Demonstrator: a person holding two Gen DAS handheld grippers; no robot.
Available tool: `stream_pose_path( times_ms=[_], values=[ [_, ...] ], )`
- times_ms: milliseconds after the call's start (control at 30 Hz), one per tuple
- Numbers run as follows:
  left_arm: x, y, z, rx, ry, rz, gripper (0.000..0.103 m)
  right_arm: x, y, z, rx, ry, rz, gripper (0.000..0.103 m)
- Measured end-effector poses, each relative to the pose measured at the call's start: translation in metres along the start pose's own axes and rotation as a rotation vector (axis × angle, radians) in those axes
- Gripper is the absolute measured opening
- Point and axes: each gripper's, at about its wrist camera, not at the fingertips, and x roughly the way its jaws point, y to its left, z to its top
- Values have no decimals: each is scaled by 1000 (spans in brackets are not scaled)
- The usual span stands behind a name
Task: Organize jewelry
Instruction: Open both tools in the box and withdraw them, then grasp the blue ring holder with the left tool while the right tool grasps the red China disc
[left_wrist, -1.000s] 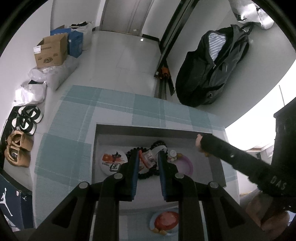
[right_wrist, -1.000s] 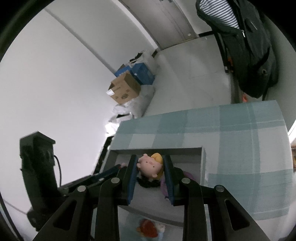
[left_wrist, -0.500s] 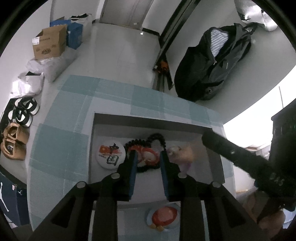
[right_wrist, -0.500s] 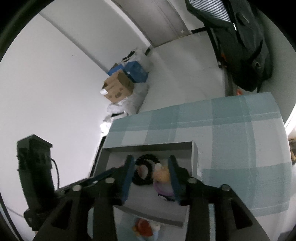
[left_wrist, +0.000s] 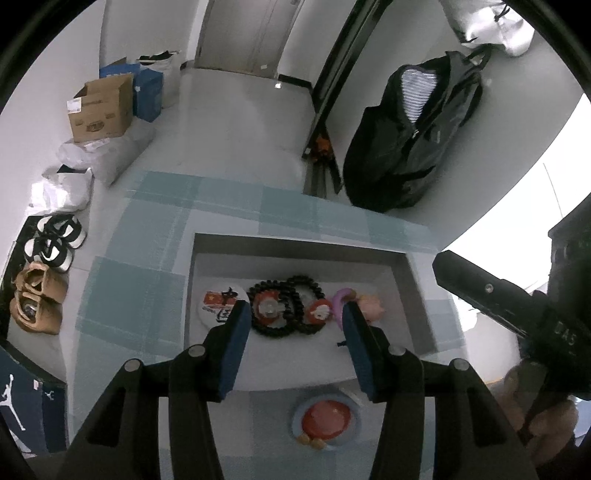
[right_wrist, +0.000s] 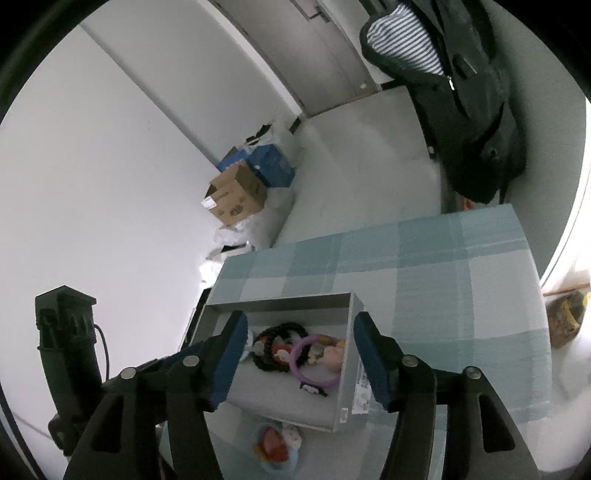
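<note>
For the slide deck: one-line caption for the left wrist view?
Left gripper opening, empty, over grey tray holding black bead bracelet, round badge and purple ring.

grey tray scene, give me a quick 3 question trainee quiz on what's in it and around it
1. True or false: the black bead bracelet lies inside the grey tray.
2. Which ring-shaped item lies beside the pink doll charm? A. purple ring B. gold chain C. white watch
3. What still sits outside the tray, on its near side?

Key: 1. true 2. A, purple ring 3. red and blue badge
</note>
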Motion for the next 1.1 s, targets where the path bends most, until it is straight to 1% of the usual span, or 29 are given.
stream_pose_path(
  times_ms=[100,200,267,300,333,433,567,600,667,767,933,1000,1100],
  values=[
    [-7,-1,-5,5,-4,-37,46,-8,2,-2,-10,-23,3,65],
    [-17,-1,-16,-4,7,-127,47,-15,3,-4,-10,-41,3,73],
    [-20,-5,-25,11,24,-157,58,-20,3,-6,-5,-49,-1,74],
    [-20,-8,-28,23,29,-152,68,-22,3,-8,-3,-50,0,75],
    [-20,-12,-32,39,35,-139,69,-23,3,-8,-4,-51,-1,76],
    [-12,-21,-42,103,64,-90,69,-28,2,-12,-5,-57,-12,79],
    [7,-29,-56,157,137,-30,69,-31,2,-18,11,-48,-9,82],
    [11,-30,-60,178,153,-6,69,-32,3,-19,8,-45,-5,83],
    [22,-34,-66,218,189,65,69,-34,6,-21,-5,-41,-1,85],
    [29,-33,-67,205,208,62,69,-33,10,-24,-26,-28,-13,86],
    [36,-35,-64,222,207,99,69,-36,4,-27,-22,-31,-29,86],
    [40,-39,-65,236,220,86,69,-38,1,-28,-11,-34,-32,86],
    [40,-48,-70,279,221,121,69,-42,-1,-28,-3,-37,-33,86]
  ],
)
